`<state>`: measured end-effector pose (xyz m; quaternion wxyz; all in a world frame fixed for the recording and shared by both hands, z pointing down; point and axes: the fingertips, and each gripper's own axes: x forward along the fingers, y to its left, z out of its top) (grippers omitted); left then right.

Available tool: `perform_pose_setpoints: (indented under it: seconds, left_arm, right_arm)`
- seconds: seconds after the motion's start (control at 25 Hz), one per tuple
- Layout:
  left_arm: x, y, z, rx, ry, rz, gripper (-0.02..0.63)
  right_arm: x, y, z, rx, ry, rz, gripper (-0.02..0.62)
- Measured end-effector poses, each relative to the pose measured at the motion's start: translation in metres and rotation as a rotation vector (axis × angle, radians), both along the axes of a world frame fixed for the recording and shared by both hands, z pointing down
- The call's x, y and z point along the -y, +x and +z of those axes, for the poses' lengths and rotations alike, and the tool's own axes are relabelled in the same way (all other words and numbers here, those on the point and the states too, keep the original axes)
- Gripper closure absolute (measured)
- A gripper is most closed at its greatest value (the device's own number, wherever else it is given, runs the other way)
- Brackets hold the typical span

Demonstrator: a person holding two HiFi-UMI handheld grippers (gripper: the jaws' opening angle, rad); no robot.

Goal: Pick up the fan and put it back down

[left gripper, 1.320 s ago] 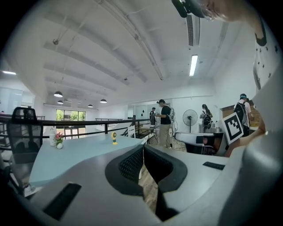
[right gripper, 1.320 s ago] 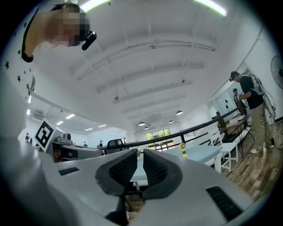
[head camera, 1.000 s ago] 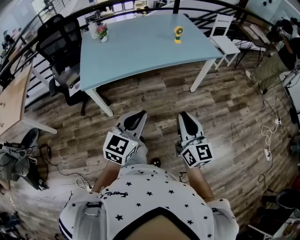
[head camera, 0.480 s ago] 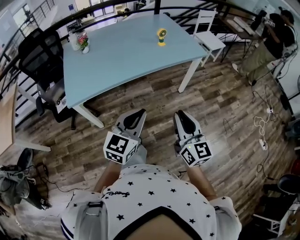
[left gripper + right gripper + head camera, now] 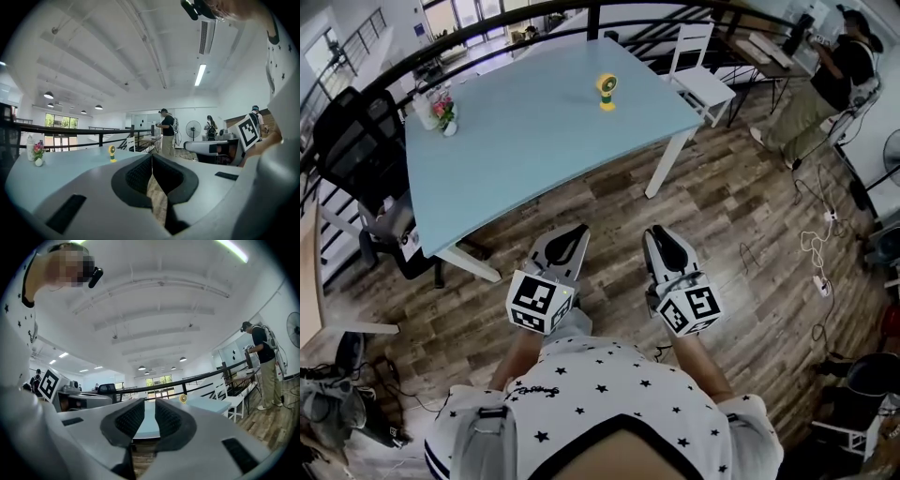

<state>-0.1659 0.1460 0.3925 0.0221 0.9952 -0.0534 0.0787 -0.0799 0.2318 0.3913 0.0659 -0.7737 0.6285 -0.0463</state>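
While the fan was not yet within reach, the scene read from the left as follows. A black office chair stood at ten o'clock, off the left end of the pale blue table. A small vase of flowers sat on that end of the tabletop, at about eleven. The fan, small and yellow, stood upright at twelve o'clock, toward the table's far edge, well apart from the vase and from both claws.

The left gripper was over the wooden floor, short of the table's near edge. Its pads were pressed together at the tips, with nothing in them. The right gripper, just beside it on the three o'clock side, was opening. A narrow slot showed between its pads, filled only by the distant table, so it held nothing. A white chair stood at one o'clock by the table's far right corner, and another person stood at two o'clock, busy at a desk.

The step in hand looked like the approach. To do it well, the body should probably close right up to the table first, since the fan stood far across it. The working claw would need to spread much wider before arriving and come in level. It should straddle the stem below the round head rather than the head itself. The fan seemed light and top-heavy, so a sideways nudge could tip it. A gentle squeeze and a straight lift would suit, with the idle claw kept clear.
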Motion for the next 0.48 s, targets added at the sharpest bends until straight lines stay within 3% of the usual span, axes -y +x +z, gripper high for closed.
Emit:
perform_pose_setpoints:
  seconds: [0.48]
  left_arm:
    - [0.051,0.026,0.002,-0.007,-0.029,0.030,0.577]
  right_arm:
    - [0.048,0.025,-0.002,0.004,-0.026,0.039,0.545]
